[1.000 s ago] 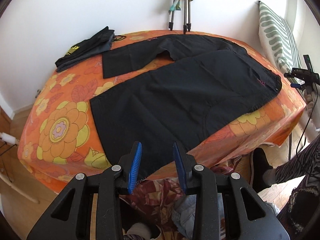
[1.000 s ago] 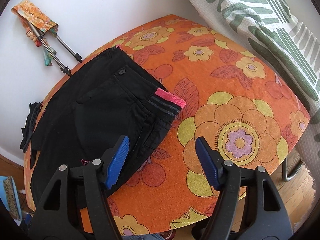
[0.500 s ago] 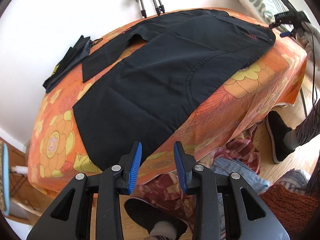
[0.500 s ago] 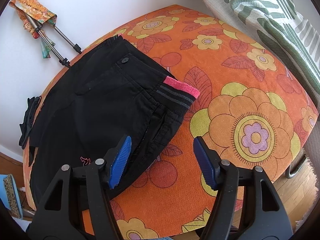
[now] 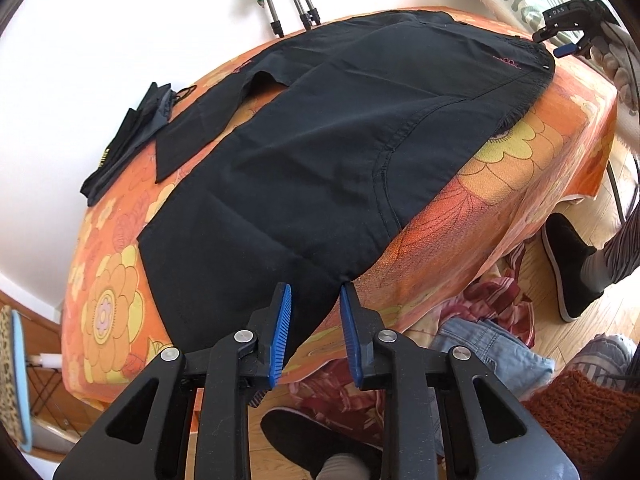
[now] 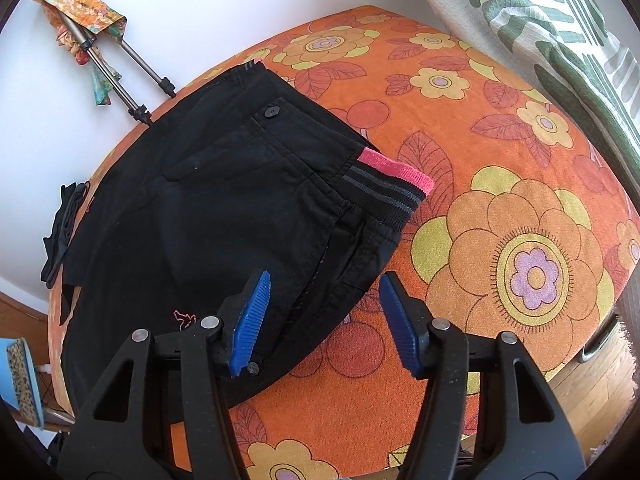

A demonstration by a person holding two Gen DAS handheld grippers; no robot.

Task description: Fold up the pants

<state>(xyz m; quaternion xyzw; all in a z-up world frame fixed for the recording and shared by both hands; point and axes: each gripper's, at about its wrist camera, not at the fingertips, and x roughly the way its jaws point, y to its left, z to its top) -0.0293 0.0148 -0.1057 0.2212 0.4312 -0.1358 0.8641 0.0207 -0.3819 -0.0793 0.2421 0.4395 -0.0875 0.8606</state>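
Pants (image 5: 320, 152), black, lie spread flat on the orange flowered cloth (image 5: 104, 312) ahead of both our grippers. Our left gripper (image 5: 314, 322) points down at the near hem edge of one leg; the dark fabric runs into the gap between its blue pads, and the jaws are closing, narrow now, though we see no pad pressing on the cloth. Beyond it the leg stretches away toward the waist at the far right, and the other leg angles off to the far left, ending beside a folded dark garment (image 5: 128, 140).

Our right gripper (image 6: 324, 312) hangs over the waistband corner (image 6: 360, 256). Its jaws stand fairly wide and are closing; the left pad (image 6: 250, 320) sits over the black fabric, the right pad over bare cloth, with the corner between them and not gripped. Ahead of it, a pink and grey striped band (image 6: 392, 184) sticks out from the waist. A green-striped pillow (image 6: 560, 32) sits far right.
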